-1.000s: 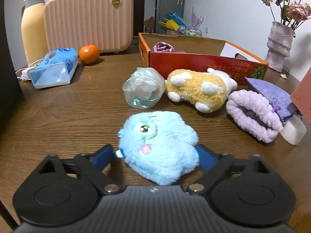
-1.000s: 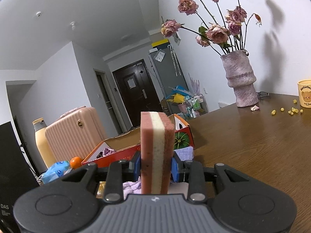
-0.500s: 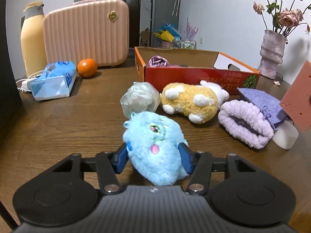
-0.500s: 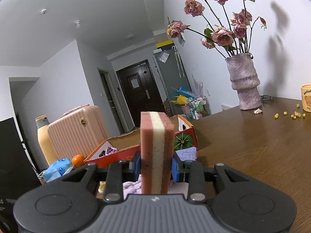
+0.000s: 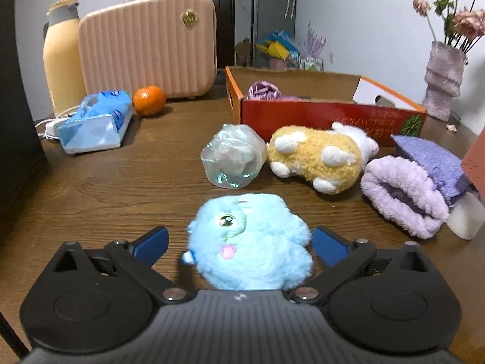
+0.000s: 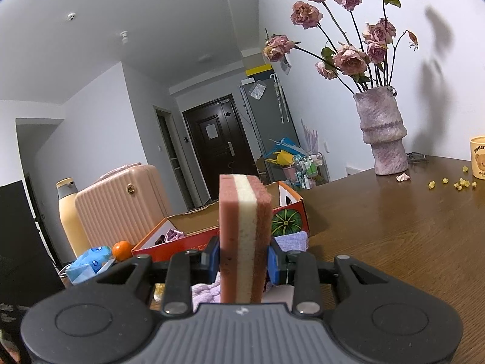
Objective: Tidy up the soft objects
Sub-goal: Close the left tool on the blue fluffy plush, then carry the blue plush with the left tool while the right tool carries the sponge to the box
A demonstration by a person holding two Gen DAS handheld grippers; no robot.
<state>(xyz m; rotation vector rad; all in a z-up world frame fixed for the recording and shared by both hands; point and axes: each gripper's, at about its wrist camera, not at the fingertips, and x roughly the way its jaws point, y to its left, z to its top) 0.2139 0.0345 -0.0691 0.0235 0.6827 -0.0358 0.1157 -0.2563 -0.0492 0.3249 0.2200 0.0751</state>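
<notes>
The left claw [image 5: 241, 242] is spreading, its blue pads apart on either side of the blue plush toy [image 5: 250, 242], which sits between them on the wooden bench [image 5: 121, 182]; a gap shows at the left pad, while the right pad stands just beside the fur, and I cannot tell whether it touches. Farther off, a crumpled clear plastic bag [image 5: 233, 159] lies just left of a yellow plush with white spots [image 5: 318, 157], the two touching or nearly so; to the right lies a rolled lilac fleece [image 5: 403, 195] with a purple knitted cloth [image 5: 430, 160] behind it. Beyond them stands an open orange cardboard box [image 5: 318, 115] holding something shiny and purple [image 5: 262, 91]. At far left are a blue tissue pack [image 5: 95, 123], an orange [image 5: 149, 100], a pink ribbed case [image 5: 148, 47] and a cream flask [image 5: 62, 57]; at far right stands a textured vase [image 5: 444, 80] of dried roses.

The right claw [image 6: 244, 261] is pressed onto a pink sponge with a cream middle layer [image 6: 244, 236], pinched upright between its pads and raised above the bench [image 6: 394, 227]; the box [image 6: 288, 215] shows behind it, the vase [image 6: 383, 133] stands far right, and a yellow cup [image 6: 479, 157] sits at the right edge near scattered yellow crumbs [image 6: 454, 183].
</notes>
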